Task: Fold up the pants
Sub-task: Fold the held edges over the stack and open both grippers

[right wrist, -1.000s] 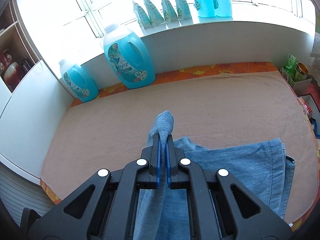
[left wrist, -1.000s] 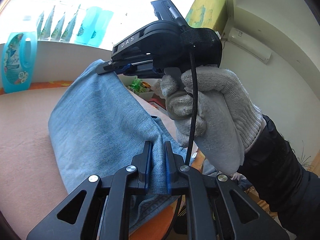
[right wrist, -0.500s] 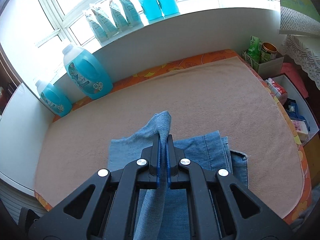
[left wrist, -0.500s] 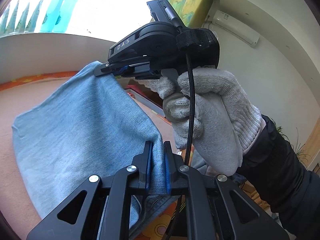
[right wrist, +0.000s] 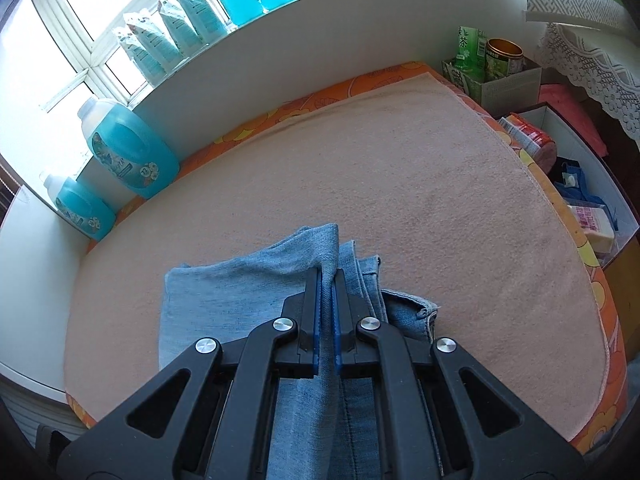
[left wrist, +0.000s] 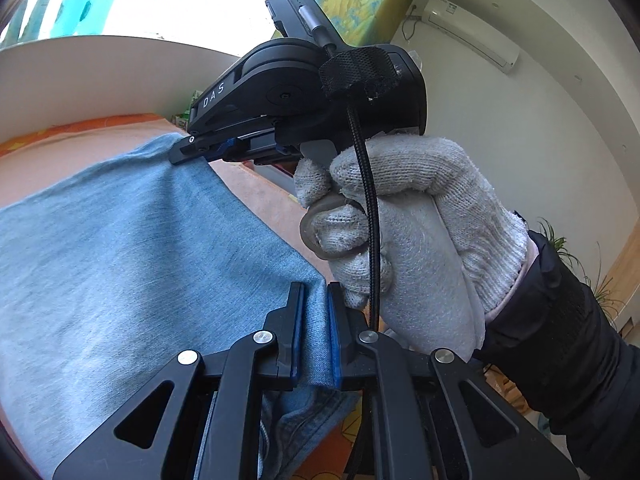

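Note:
The light blue denim pants [left wrist: 120, 248] hang as a stretched sheet between both grippers above the beige cloth. My left gripper [left wrist: 314, 304] is shut on one edge of the pants. In the left wrist view the right gripper [left wrist: 188, 152], held by a white-gloved hand [left wrist: 400, 232], is shut on the far corner. In the right wrist view my right gripper [right wrist: 328, 284] is shut on a fold of the pants [right wrist: 240, 292], which lie partly folded on the beige cloth [right wrist: 400, 184] below.
Blue detergent bottles [right wrist: 128, 152] stand at the table's back left, with more bottles and pouches [right wrist: 176, 28] on the windowsill. Boxes with cans and packets [right wrist: 492, 72] sit off the right edge. An air conditioner [left wrist: 472, 36] hangs on the wall.
Both grippers have carried the held edge of the pants across the table, over the lower layers. The folded stack now looks narrower in the right wrist view.

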{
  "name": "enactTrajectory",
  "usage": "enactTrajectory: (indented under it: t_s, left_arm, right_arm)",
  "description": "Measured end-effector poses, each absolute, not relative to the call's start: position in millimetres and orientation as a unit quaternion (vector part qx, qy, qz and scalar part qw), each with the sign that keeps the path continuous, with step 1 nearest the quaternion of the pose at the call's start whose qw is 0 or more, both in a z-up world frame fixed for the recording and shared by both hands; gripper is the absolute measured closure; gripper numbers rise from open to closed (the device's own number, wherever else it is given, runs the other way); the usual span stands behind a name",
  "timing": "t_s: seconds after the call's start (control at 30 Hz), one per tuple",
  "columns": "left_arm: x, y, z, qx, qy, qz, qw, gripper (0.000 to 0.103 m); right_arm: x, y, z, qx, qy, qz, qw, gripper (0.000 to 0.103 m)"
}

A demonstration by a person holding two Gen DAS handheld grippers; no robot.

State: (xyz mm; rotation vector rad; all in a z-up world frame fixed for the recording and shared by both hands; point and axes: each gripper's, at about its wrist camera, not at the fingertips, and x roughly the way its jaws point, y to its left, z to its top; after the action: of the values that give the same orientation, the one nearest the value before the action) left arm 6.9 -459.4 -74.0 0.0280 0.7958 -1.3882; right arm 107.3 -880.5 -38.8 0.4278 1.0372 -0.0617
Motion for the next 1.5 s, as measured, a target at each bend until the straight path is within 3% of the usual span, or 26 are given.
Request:
enactTrajectory:
  t_s: [0.47, 0.6, 0.77, 0.8, 0.9, 1.07, 1.17, 1.5]
  left_arm:
    - [20, -464, -71, 0.005, 0.383, -0.619, 0.686, 0.094]
    - [12, -465, -71, 0.02, 0.381, -0.62, 0.686, 0.088]
    - [-2, -462, -66, 0.05, 0.38, -0.618, 0.686, 0.082]
    - [-5, -461, -65, 0.055, 0.378, -0.617, 0.688, 0.076]
    - [-10, -455, -58, 0.063, 0.374, -0.615, 0.691, 0.072]
    - [-16, -450, -50, 0.079, 0.368, -0.607, 0.7, 0.067]
    - [-22, -446, -51, 0.086, 0.366, -0.6, 0.707, 0.065]
    - [-13, -418, -41, 0.112, 0.352, -0.546, 0.752, 0.045]
  right_arm:
    - [100, -905, -60, 0.218, 0.511, -0.055, 0.83, 0.097]
    - [93, -912, -50, 0.205, 0.501, -0.089, 0.836, 0.08]
    - [73, -921, -34, 0.206, 0.484, -0.109, 0.843, 0.075]
    - [67, -921, -29, 0.205, 0.479, -0.113, 0.846, 0.069]
    - [52, -922, -18, 0.201, 0.462, -0.12, 0.855, 0.058]
    - [32, -917, -6, 0.189, 0.451, -0.122, 0.864, 0.057]
    - [22, -913, 0, 0.187, 0.441, -0.121, 0.87, 0.051]
    - [4, -890, 9, 0.152, 0.428, -0.107, 0.885, 0.038]
